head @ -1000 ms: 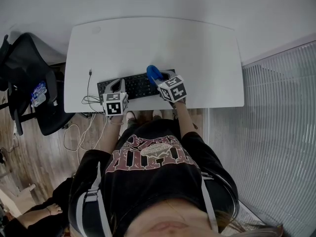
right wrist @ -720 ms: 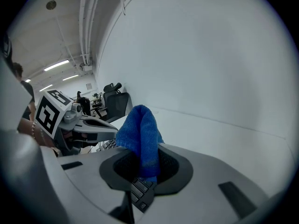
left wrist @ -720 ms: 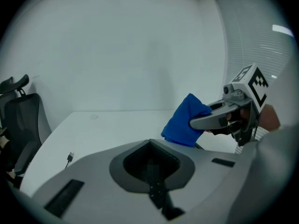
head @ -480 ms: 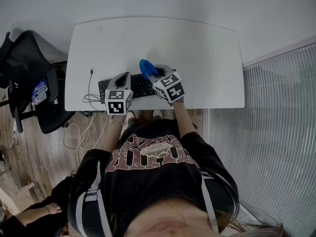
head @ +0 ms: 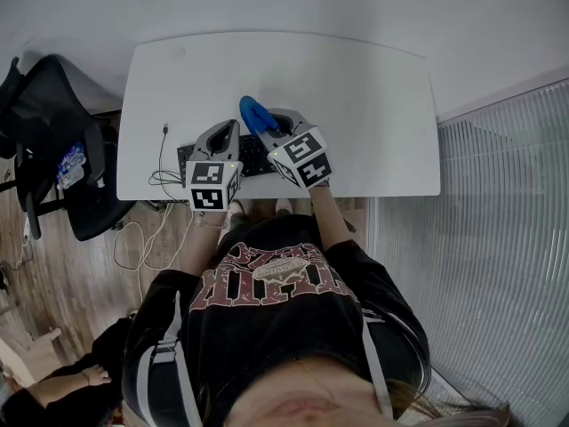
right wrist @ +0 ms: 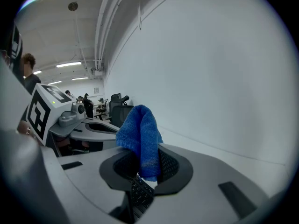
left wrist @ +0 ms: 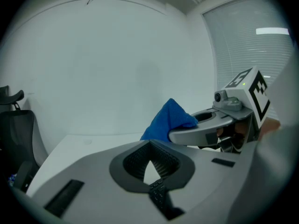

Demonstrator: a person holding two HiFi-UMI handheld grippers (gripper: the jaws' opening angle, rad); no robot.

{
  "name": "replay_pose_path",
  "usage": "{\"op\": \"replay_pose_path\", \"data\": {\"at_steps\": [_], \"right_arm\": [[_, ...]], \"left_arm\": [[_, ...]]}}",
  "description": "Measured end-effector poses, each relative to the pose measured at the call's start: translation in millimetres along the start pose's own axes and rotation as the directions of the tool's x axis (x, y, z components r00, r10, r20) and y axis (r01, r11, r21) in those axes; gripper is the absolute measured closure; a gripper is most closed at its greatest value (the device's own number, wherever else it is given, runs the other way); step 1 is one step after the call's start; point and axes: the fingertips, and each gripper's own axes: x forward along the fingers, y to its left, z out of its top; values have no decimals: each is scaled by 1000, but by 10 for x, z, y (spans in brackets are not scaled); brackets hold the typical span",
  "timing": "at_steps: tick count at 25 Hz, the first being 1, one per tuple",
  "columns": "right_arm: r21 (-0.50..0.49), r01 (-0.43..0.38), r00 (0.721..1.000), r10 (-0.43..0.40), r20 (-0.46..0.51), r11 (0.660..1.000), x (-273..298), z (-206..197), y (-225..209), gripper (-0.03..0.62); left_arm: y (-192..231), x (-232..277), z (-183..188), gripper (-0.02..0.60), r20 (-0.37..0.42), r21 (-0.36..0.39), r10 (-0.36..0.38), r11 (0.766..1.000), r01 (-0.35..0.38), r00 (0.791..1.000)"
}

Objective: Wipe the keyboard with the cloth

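Cloth (right wrist: 139,136) between jaws of right claw (right wrist: 145,172)

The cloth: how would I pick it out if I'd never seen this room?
Find the white desk, then the black keyboard at its near edge. Over the keyboard, the right gripper pinches a small bunched cloth, the only bright blue thing on the desk.

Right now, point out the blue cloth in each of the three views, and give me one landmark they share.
Head view: blue cloth above centre-left, at the tip of the right gripper, over the desk.
Left gripper view: cloth right of centre, sticking out of the other gripper.
Right gripper view: cloth at centre, clamped upright between this gripper's own jaws.
Shared landmark: the black keyboard, whose keys show under the jaws in both gripper views.
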Motion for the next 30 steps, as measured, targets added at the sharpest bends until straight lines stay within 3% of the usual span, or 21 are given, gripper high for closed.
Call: {"op": "replay_pose_path", "data": {"at_steps": [16,30], "right_arm": [[-79,64,983,-49,176,995,-209,833,71,530],[-101,73,976,-50,211,992,-290,1044,53,530]], "left_arm": [[5,-288,786,546,177,9,16,1000,-18,984],[-33,-353,1076,546,243,22,10,1000,-16,970]]}}
